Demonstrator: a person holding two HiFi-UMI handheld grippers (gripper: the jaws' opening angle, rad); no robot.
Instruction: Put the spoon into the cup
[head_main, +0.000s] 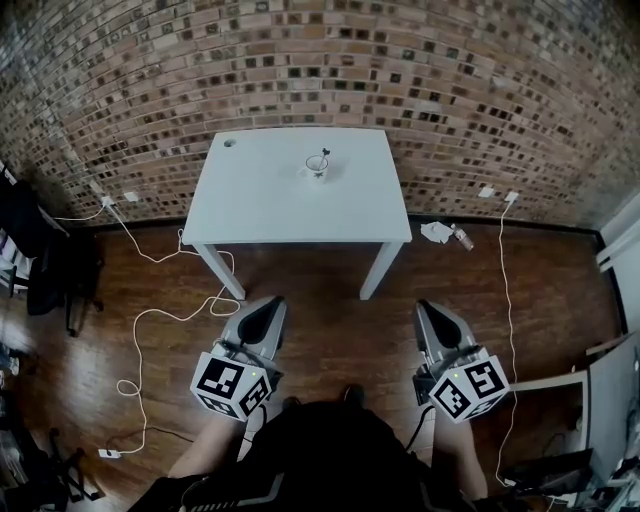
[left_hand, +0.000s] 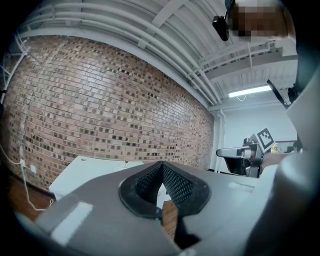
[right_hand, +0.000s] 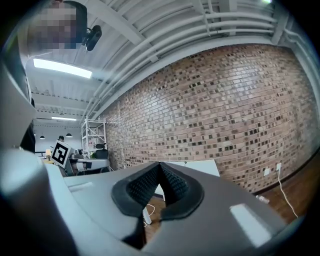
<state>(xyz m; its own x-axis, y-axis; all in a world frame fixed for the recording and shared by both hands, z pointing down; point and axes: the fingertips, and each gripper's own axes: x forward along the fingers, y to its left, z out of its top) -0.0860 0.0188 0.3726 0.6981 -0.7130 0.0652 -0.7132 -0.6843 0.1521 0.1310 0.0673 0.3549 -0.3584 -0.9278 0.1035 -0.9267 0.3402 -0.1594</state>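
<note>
A white cup (head_main: 317, 167) stands near the far middle of the white table (head_main: 260, 205), and a dark-handled spoon (head_main: 324, 155) stands upright in it. Both grippers hang over the wooden floor, well short of the table's near edge, close to the person's body. My left gripper (head_main: 268, 304) and my right gripper (head_main: 432, 307) point towards the table. In the left gripper view the left gripper's (left_hand: 162, 164) jaws meet at the tips with nothing between them. The right gripper's (right_hand: 160, 164) jaws are likewise shut and empty. From both gripper views the table (left_hand: 85, 170) looks far off.
A brick wall (head_main: 320, 60) runs behind the table. White cables (head_main: 150, 320) loop over the floor at the left, and another cable (head_main: 503, 300) runs down at the right. Dark chairs or bags (head_main: 45, 270) stand at the far left. A bottle and paper (head_main: 445, 235) lie by the right table leg.
</note>
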